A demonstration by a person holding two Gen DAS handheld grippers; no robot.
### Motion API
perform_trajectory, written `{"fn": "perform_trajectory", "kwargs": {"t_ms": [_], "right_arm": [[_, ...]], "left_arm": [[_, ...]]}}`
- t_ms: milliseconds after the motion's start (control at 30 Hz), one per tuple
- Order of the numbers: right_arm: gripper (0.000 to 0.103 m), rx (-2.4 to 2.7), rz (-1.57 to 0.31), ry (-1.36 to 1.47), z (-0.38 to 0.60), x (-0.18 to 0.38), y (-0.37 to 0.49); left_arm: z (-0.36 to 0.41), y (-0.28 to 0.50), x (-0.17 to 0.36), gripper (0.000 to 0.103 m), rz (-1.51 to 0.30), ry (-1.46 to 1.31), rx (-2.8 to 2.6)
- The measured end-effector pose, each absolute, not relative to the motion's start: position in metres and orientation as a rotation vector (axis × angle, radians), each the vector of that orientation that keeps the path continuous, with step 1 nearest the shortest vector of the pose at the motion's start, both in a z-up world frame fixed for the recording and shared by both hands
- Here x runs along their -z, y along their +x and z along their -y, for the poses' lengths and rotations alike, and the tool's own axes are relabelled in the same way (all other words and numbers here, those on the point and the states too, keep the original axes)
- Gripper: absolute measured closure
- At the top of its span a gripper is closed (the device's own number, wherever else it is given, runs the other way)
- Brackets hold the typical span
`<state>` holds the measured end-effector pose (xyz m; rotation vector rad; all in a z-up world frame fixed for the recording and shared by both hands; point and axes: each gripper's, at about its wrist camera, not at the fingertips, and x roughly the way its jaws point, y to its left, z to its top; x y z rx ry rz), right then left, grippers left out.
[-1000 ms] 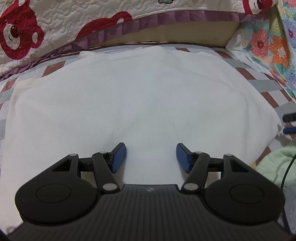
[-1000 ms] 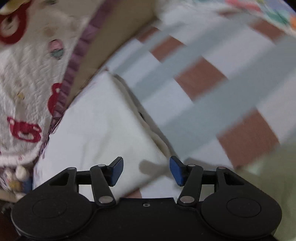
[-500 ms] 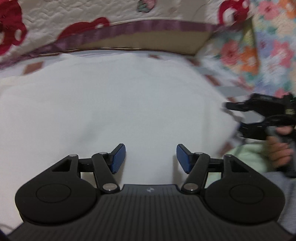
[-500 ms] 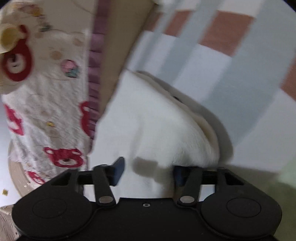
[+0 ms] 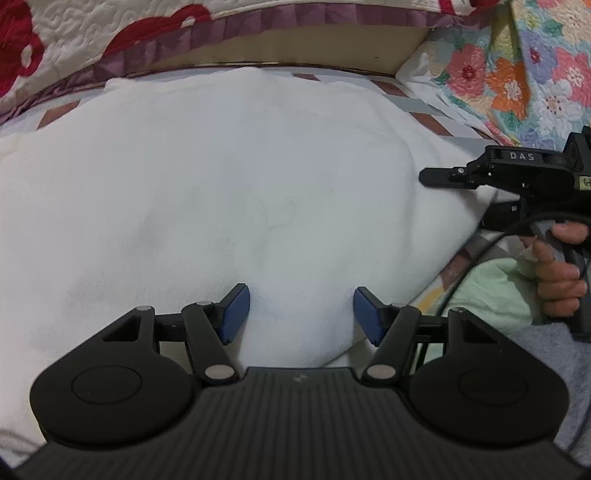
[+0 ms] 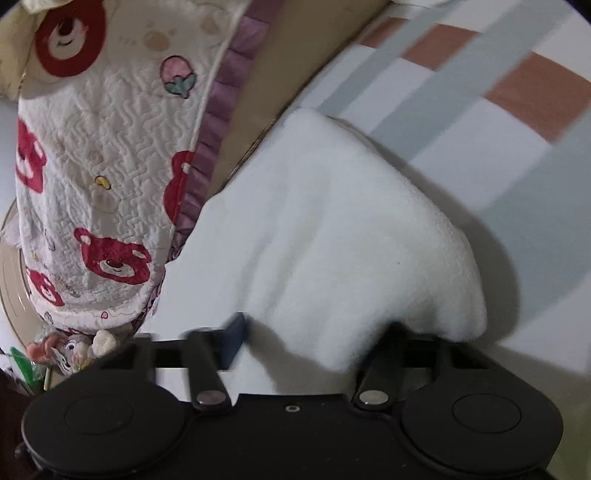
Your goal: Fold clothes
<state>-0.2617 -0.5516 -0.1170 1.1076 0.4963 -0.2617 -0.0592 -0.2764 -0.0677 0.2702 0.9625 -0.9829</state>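
Observation:
A white fleece garment [image 5: 221,177] lies spread on a checked sheet [image 6: 517,110]. My left gripper [image 5: 301,314] is open, its blue pads [image 5: 236,312] low over the garment's near edge. My right gripper [image 6: 314,332] is open around the garment's right corner [image 6: 424,295]: the cloth lies between the jaws and hides the right pad. In the left wrist view the right gripper [image 5: 443,177] reaches in from the right, one finger above the corner and one below.
A quilted bear-print cover [image 5: 92,33] with a purple frill hangs behind the garment. A floral quilt [image 5: 517,66] lies at the right, a pale green cloth [image 5: 491,295] at the near right. Small plush toys [image 6: 70,350] sit at the far left.
My right gripper has moved in onto the garment's right corner, so the cloth now sits between its jaws. The left gripper has stayed open over the near edge.

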Motion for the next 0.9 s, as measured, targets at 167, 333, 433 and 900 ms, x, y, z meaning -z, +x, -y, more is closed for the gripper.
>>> {"fn": "perform_trajectory", "kwargs": {"t_ms": [167, 333, 433, 900], "right_arm": [[0.076, 0.107, -0.43, 0.732, 0.523, 0.039, -0.244], [0.08, -0.098, -0.459, 0.362, 0.471, -0.04, -0.197], [0.08, -0.252, -0.526, 0.145, 0.422, -0.072, -0.151], [0.078, -0.403, -0.868, -0.083, 0.277, 0.036, -0.045]], "left_arm": [[0.246, -0.062, 0.04, 0.035, -0.837, 0.336, 0.964], [0.182, -0.028, 0.034, 0.036, -0.921, 0.203, 0.903], [0.142, -0.007, 0.039, 0.036, -0.954, 0.128, 0.812], [0.083, 0.024, 0.088, 0.036, -1.015, -0.038, 0.629]]}}
